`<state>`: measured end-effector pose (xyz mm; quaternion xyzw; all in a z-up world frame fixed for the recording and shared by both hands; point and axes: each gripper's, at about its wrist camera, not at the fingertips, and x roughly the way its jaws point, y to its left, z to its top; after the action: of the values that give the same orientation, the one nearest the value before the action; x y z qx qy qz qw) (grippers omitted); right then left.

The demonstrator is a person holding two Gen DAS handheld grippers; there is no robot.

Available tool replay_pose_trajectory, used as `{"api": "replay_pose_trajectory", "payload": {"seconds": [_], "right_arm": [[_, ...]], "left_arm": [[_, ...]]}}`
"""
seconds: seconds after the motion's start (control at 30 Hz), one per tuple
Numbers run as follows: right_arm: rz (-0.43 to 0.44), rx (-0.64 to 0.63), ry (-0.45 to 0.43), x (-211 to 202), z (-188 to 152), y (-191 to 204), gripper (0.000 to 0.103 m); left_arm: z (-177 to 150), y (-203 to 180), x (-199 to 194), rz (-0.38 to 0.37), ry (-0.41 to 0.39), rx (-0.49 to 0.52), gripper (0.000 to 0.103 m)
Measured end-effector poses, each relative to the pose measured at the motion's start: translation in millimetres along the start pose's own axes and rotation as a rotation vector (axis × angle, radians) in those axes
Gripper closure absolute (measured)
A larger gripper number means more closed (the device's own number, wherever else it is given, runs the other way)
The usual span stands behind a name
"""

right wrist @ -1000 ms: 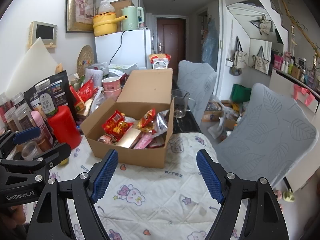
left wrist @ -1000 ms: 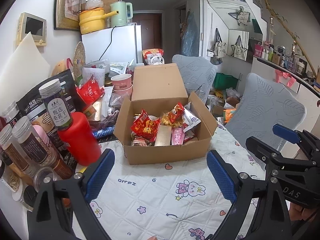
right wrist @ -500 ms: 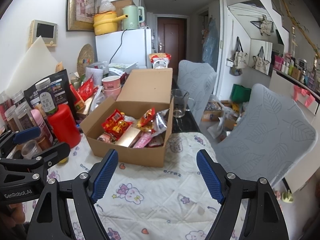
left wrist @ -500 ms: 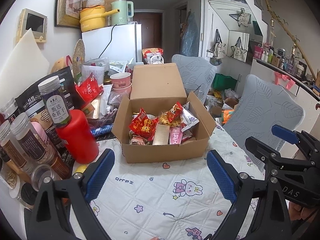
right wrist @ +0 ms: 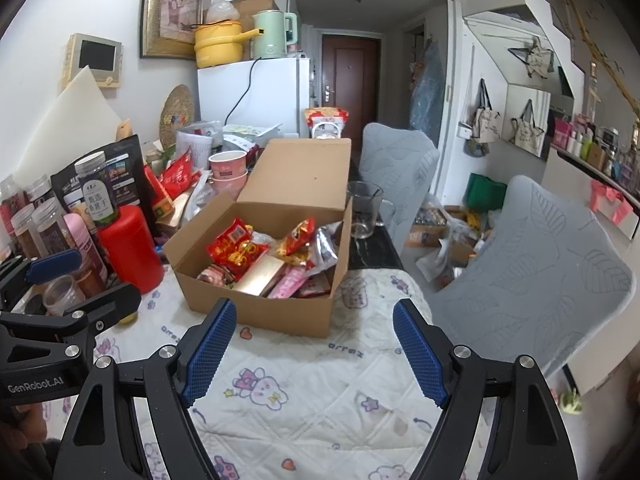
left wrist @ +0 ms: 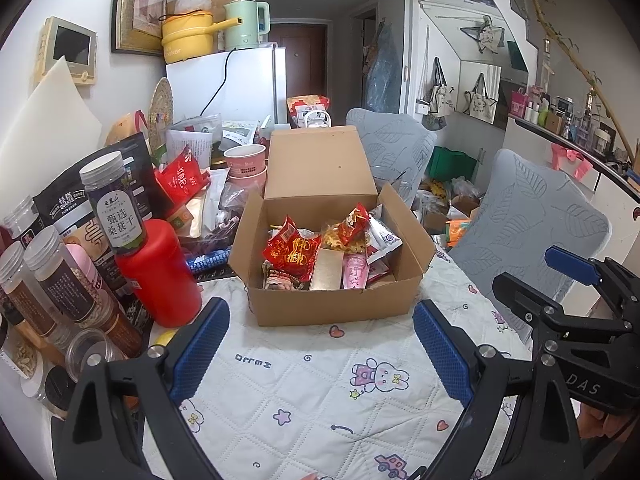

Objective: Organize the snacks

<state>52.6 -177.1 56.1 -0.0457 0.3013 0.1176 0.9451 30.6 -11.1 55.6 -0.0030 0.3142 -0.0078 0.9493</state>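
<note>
An open cardboard box (left wrist: 336,304) stands on the quilted tablecloth, lid flap upright. It holds several snack packets, among them a red packet (left wrist: 290,250), a gold bar (left wrist: 326,270) and a pink packet (left wrist: 354,272). The box shows in the right wrist view (right wrist: 256,312) too. My left gripper (left wrist: 320,352) is open and empty, a short way in front of the box. My right gripper (right wrist: 312,352) is open and empty, also in front of the box and to its right. Each gripper shows at the edge of the other's view.
A red canister (left wrist: 158,272) with a jar (left wrist: 114,204) on top stands left of the box, with more jars (left wrist: 52,280), bags and pink cups (left wrist: 246,164) behind. A glass mug (right wrist: 362,210) stands right of the box. Grey chairs (right wrist: 532,256) line the right table edge.
Both grippers stay open and empty. The views have shifted only slightly; the box sits a little lower in the left wrist view.
</note>
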Motion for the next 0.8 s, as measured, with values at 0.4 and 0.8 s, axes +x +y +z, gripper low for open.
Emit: {"api": "replay_pose_trajectory", "payload": {"seconds": [0.4,0.8], "right_arm": [[-0.013,0.026,-0.006,-5.3,-4.0,-7.0,0.022],[-0.02,0.057,0.039,0.9,-16.3,-8.5,0.022]], "left_arm": [[-0.4,-8.1,-3.8,-0.029,-0.002,0.018,0.008],[-0.6,-17.1,-3.4,-0.028,-0.001,0.057,0.008]]}}
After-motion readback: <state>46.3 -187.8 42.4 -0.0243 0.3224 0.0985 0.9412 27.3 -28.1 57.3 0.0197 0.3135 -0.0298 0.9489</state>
